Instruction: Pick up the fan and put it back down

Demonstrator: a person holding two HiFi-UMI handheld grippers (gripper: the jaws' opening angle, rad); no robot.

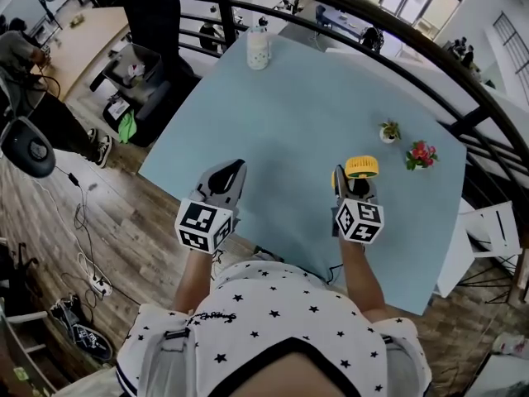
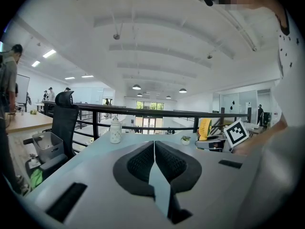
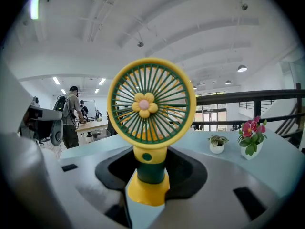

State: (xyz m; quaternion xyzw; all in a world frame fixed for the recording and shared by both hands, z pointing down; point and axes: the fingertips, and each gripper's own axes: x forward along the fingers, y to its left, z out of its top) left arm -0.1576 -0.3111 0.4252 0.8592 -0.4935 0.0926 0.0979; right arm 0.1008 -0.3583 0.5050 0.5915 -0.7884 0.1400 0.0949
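Note:
A small yellow and green fan [image 3: 151, 104] with a flower at its hub stands upright between the jaws of my right gripper [image 3: 150, 173]. The pads press on its green stem, just above the yellow foot. Whether the foot touches the light blue table [image 1: 289, 114] I cannot tell. In the head view the fan [image 1: 361, 167] shows at the tip of the right gripper [image 1: 351, 182], near the table's front right. My left gripper [image 1: 233, 174] hovers at the front edge to the left, its jaws closed together with nothing between them [image 2: 154, 149].
A white patterned bottle [image 1: 259, 46] stands at the table's far side. A small potted plant [image 1: 388, 131] and a pot of pink flowers [image 1: 421, 154] sit beyond and right of the fan. A black railing [image 1: 397, 48] runs behind the table, an office chair [image 1: 153, 23] at far left.

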